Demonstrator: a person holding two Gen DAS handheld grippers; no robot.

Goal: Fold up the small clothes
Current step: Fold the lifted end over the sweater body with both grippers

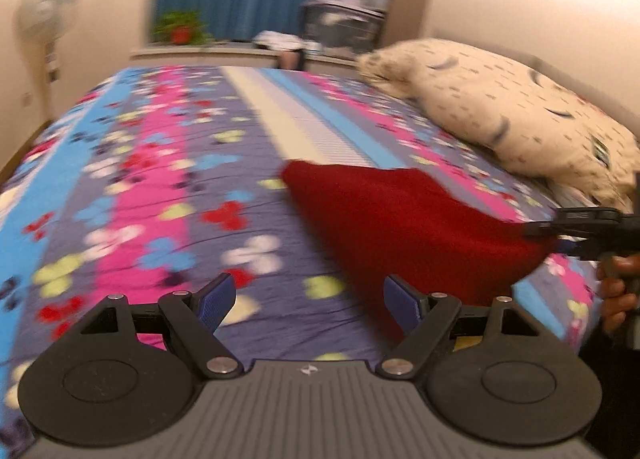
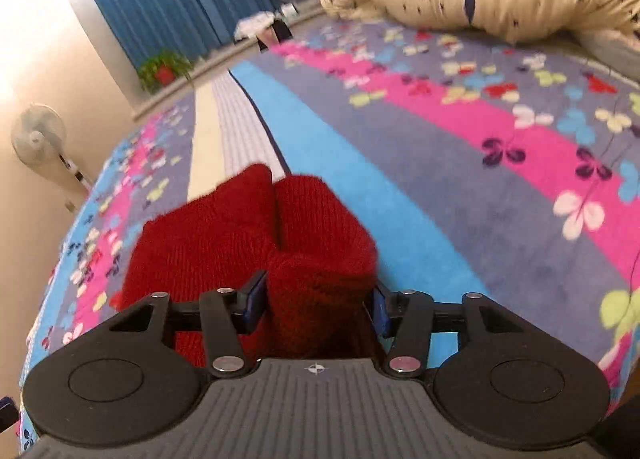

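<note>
A red knitted garment (image 2: 256, 243) is gripped by the right gripper (image 2: 316, 299), its blue pads pressed into a bunched fold, with the rest draped down to the bed (image 2: 460, 163). In the left wrist view the garment (image 1: 400, 219) is seen stretched from the bedspread up to the right gripper (image 1: 560, 235) at the frame's edge. The left gripper (image 1: 308, 299) is held wide open above the bedspread, with nothing between its fingers. A cream pillow (image 1: 500, 107) lies near the garment. No legible writing can be made out; a dark label on the pillow is too blurred to read.
</note>
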